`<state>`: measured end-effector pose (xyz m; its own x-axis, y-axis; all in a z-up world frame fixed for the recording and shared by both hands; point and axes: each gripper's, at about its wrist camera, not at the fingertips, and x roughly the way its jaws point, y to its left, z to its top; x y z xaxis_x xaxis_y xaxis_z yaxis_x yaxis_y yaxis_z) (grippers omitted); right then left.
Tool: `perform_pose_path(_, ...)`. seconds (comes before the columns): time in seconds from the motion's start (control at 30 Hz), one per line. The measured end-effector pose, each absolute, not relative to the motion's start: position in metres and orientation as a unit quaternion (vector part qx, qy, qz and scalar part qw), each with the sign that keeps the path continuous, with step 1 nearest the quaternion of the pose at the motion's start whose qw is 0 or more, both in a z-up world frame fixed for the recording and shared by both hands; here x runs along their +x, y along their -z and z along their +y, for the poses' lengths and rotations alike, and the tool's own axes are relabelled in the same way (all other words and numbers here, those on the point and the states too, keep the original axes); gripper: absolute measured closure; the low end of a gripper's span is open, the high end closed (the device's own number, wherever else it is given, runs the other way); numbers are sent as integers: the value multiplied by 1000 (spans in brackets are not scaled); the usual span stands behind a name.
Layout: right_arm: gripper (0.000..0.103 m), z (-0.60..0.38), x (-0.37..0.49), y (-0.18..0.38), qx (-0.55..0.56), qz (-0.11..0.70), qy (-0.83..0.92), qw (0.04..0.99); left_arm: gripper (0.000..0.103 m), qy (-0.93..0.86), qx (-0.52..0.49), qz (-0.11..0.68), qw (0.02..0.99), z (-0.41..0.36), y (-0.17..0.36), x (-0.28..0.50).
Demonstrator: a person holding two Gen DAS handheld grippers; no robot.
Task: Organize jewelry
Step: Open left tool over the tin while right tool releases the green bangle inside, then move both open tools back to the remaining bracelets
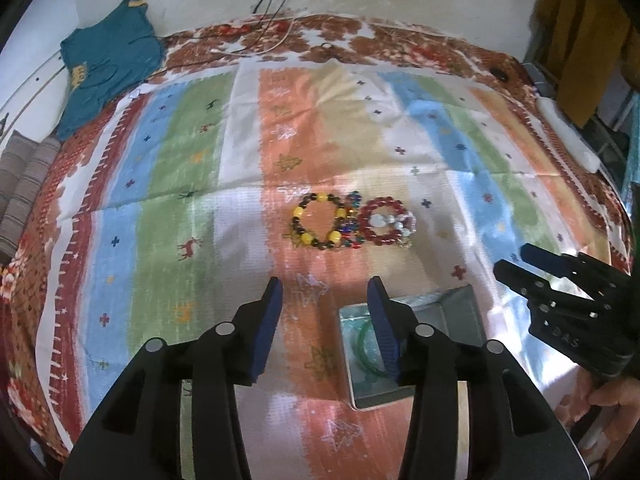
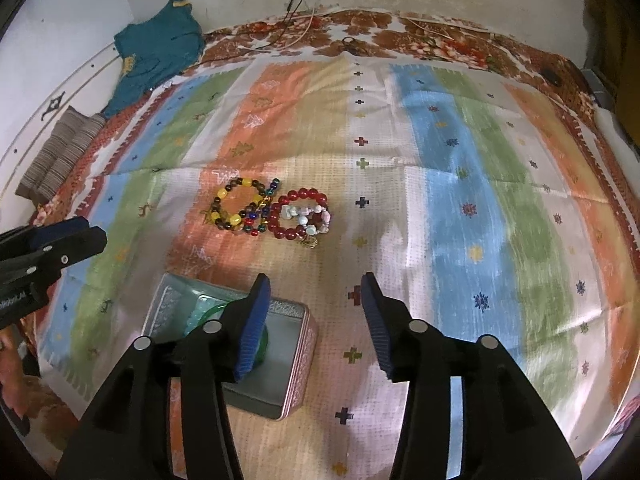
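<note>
Bracelets [image 2: 272,212] lie bunched together beyond the tin [image 2: 296,344]; our left gripper [image 1: 326,324] and right gripper [image 2: 316,320] gape half-open, empty, so we should single out one edge bracelet.

Glossy glass-like bead bracelets [image 2: 272,212] (shiny metal tin [image 2: 296,364]) on matt woven cloth [image 2: 460,200].

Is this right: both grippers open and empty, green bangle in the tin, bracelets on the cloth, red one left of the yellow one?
Not quite: in the right wrist view the red bracelet lies right of the yellow bracelet. The rest holds.
</note>
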<state>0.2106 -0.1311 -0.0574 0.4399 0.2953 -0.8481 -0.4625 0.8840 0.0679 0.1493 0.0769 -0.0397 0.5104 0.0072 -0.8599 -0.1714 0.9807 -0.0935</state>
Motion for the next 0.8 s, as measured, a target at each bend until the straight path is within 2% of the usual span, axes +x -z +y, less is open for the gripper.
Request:
perform_pose_path(0.2, 40, -122, 219, 60, -95, 479, -228, 842, 46, -58, -77, 495, 863, 79, 46, 164)
perform_pose_path(0.37, 33, -115, 227, 64, -105, 480, -230, 840, 44, -68, -67, 511, 854, 81, 61, 179)
perform_pose_path(0.8, 27, -104, 253, 81, -118, 487, -217, 838, 39, -83, -78, 522, 845, 96, 78, 206)
